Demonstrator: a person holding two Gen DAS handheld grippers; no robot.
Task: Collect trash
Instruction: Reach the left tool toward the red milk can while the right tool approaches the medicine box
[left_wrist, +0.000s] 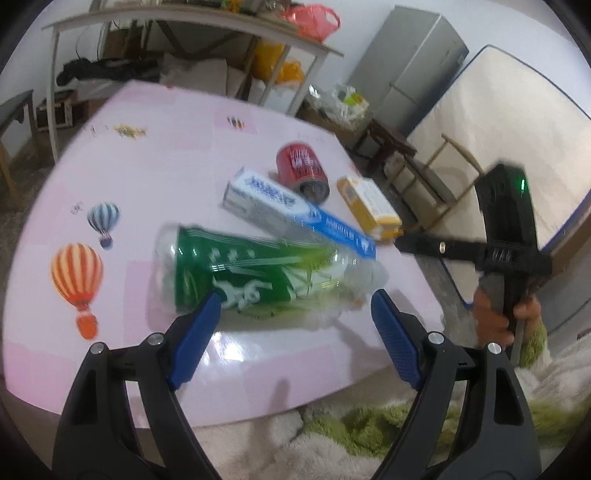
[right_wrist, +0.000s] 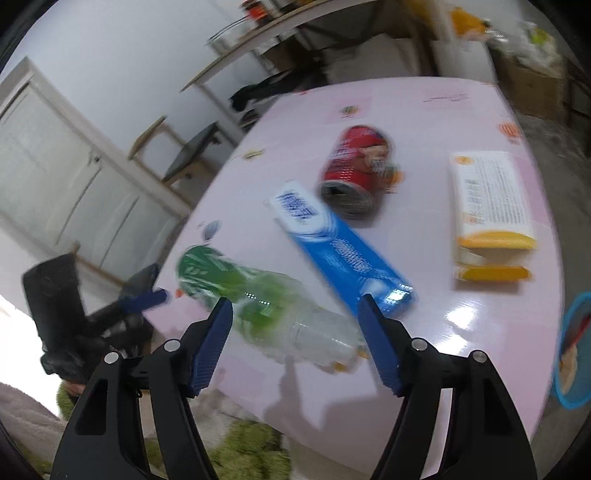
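Green-labelled bottle (left_wrist: 258, 273) lies on the table (left_wrist: 155, 177) before my left tool (left_wrist: 295, 306) and right tool (right_wrist: 295, 317), both open; next I close one around it.

Four pieces of trash around the red can (left_wrist: 302, 168): one can, one green-labelled plastic bottle (left_wrist: 258, 273), one blue-and-white toothpaste box (left_wrist: 295, 210) and one yellow-and-white carton (left_wrist: 369, 203); two grippers, one blue basket (right_wrist: 574, 347)
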